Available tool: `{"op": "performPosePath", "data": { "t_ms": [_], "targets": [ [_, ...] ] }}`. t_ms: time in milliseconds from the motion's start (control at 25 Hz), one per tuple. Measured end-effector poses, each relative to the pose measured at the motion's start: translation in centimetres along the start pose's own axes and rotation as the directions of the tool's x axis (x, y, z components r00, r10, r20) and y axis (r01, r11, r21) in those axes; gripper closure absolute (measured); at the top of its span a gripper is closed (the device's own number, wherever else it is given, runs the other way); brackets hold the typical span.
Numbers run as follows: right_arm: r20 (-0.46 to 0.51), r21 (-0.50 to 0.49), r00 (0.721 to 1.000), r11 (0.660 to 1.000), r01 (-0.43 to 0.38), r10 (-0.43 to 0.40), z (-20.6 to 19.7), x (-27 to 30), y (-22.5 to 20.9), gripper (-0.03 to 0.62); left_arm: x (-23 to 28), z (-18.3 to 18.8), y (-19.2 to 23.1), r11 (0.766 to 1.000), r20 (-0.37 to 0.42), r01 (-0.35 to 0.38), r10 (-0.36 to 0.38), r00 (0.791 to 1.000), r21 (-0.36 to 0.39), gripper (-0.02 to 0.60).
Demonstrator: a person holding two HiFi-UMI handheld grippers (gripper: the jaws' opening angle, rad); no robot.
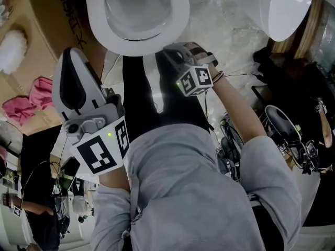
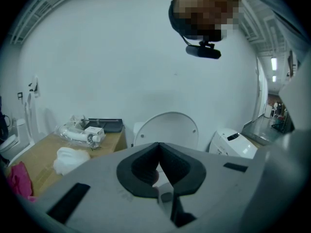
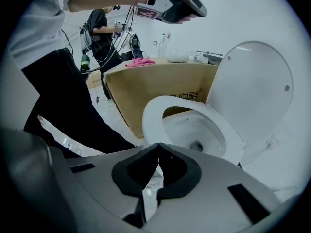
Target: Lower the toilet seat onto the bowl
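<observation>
The white toilet seat [image 3: 154,111] lies flat on the bowl [image 3: 194,135], and the round lid [image 3: 252,81] stands upright behind it. From the head view the seat [image 1: 178,14] rings the bowl at the top. My right gripper [image 3: 159,144] is shut with nothing between its pads, a little in front of the seat's front rim and not touching it; in the head view this right gripper [image 1: 172,51] sits just below the rim. My left gripper [image 2: 159,144] is shut and empty, held up and back, facing the raised lid [image 2: 167,127]. The left gripper [image 1: 73,56] is left of the bowl.
A cardboard box [image 3: 150,89] stands beside the toilet with a pink cloth [image 3: 141,62] and packaged parts [image 2: 80,132] on top. A second white toilet [image 1: 285,7] is at the right. Another person [image 3: 102,28] and cabled gear [image 1: 282,129] are behind me.
</observation>
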State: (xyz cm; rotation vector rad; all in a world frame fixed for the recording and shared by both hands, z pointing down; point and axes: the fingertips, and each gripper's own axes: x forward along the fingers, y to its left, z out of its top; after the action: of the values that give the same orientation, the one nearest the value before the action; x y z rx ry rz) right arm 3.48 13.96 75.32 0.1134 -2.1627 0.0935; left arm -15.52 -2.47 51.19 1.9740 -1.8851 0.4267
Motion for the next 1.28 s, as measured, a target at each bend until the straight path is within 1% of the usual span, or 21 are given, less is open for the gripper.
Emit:
{"op": "performPosePath", "data": {
  "t_ms": [160,320,560,840,1080,1280],
  "targets": [
    [0.000,0.019,1.000,1.000,0.014,-0.014,0.3,-0.4,-0.4,0.592,-0.1,0.4,0.0,1.000,0.002,0.003,-0.003,1.000,0.002,0.581],
    [0.006,0.026,0.999,0.999,0.034,-0.034,0.7,-0.8,-0.7,0.593,-0.6,1.2,-0.2,1.000,0.022,0.011,-0.012,1.000,0.008,0.581],
    [0.039,0.052,0.997,0.996,0.070,-0.072,2.1,-2.3,-1.7,0.594,-1.0,2.8,-0.9,1.000,0.046,0.017,-0.018,0.999,0.021,0.581],
    [0.120,0.108,0.985,0.988,0.110,-0.123,5.7,-4.8,-3.8,0.594,-1.0,4.7,-1.6,0.999,0.067,0.021,-0.023,0.998,0.026,0.581],
    [0.171,0.123,0.972,0.982,0.141,-0.161,8.5,-7.7,-5.6,0.594,-1.4,7.7,-2.2,0.999,0.103,0.025,-0.028,0.994,0.031,0.581],
    [0.209,0.160,0.957,0.972,0.172,-0.204,10.5,-10.5,-7.0,0.594,-2.1,9.7,-2.3,0.999,0.130,0.022,-0.026,0.991,0.038,0.581]
  ]
}}
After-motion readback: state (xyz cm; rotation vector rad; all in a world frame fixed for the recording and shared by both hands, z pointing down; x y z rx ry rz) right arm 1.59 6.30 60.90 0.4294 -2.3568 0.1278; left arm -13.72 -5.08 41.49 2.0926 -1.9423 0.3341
